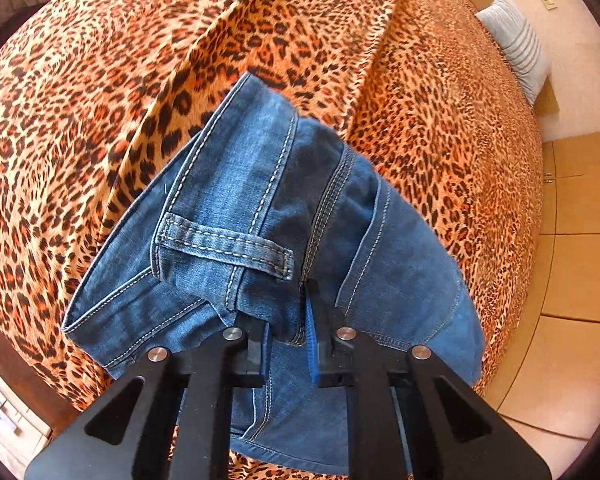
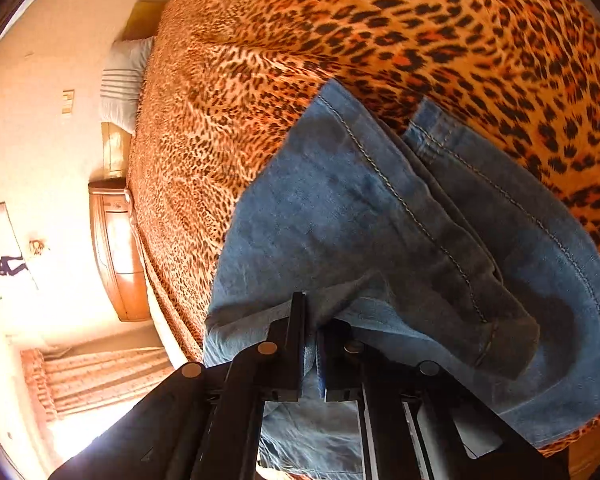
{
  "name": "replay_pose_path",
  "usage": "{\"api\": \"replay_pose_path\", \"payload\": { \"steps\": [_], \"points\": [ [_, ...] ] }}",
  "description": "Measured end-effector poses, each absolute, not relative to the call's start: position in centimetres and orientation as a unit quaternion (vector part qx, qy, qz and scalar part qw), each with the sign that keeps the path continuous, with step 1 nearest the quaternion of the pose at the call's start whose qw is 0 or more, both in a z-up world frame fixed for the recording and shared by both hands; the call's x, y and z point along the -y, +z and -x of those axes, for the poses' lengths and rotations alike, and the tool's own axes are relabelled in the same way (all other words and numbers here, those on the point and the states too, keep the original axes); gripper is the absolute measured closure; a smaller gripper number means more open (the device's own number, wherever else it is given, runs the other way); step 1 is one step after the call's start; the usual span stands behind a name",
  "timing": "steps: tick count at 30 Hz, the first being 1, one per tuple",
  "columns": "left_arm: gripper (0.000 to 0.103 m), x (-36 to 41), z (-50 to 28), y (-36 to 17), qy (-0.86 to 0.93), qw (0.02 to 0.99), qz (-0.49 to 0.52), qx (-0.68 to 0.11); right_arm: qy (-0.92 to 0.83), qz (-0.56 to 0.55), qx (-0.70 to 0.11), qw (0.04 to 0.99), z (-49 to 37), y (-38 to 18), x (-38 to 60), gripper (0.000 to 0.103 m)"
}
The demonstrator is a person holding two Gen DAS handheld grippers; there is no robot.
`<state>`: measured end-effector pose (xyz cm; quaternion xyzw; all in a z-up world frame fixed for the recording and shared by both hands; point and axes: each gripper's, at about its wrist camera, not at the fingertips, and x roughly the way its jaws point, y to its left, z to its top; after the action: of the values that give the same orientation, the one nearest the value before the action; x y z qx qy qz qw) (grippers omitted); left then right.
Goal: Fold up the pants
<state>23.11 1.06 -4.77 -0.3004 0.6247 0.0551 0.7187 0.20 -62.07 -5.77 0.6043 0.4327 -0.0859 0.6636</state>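
Biggest thing first: the bed (image 1: 100,80) is covered edge to edge by a leopard-print blanket (image 2: 340,40), probably picked as the work surface because there's plenty of flat room to lay a fold down on. In the left wrist view a striped pillow (image 1: 518,48) is tucked up at about 2 o'clock, well apart from the action, and tiled floor (image 1: 580,260) is seen off at 3 o'clock.

The jeans (image 1: 260,208) are bunched in the middle of both views, held up over the blanket rather than spread out on it. In the left view the waistband end is shown, with a belt loop (image 1: 224,244) lying across it just above the fingers.

The left gripper (image 1: 288,340) is clamped onto the denim near the waistband seam, fabric pinched between its jaws at 6 o'clock. The right gripper (image 2: 312,344) is closed on denim too, a thick doubled layer being squeezed, with a leg hem (image 2: 424,132) seen up at 1 o'clock.

Two grips like this are presumably used so the cloth is kept taut and the edges lined up. It's judged that a fold is mid-way, with the laying down and smoothing not yet done. How many folds are already in can't be told.
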Motion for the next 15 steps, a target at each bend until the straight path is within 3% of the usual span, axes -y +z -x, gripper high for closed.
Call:
{"api": "replay_pose_path", "payload": {
  "steps": [5, 8, 12, 15],
  "points": [
    [0.092, -2.3, -19.7, -0.4, 0.017, 0.743, 0.286, -0.605, -0.015, -0.52, -0.419, 0.744, 1.9, 0.3, 60.6, 0.099],
    [0.092, -3.5, -16.6, -1.6, 0.022, 0.733, 0.283, -0.618, 0.008, -0.479, -0.433, 0.764, 5.3, 1.6, 59.2, 0.099],
    [0.092, -4.7, -13.8, -8.0, 0.055, 0.673, 0.297, -0.675, -0.024, -0.457, -0.496, 0.738, 9.5, -2.7, 57.9, 0.099],
    [0.092, -4.9, -13.4, -9.9, 0.065, 0.663, 0.298, -0.683, -0.064, -0.479, -0.527, 0.699, 11.7, -7.1, 58.1, 0.099]
  ]
}}
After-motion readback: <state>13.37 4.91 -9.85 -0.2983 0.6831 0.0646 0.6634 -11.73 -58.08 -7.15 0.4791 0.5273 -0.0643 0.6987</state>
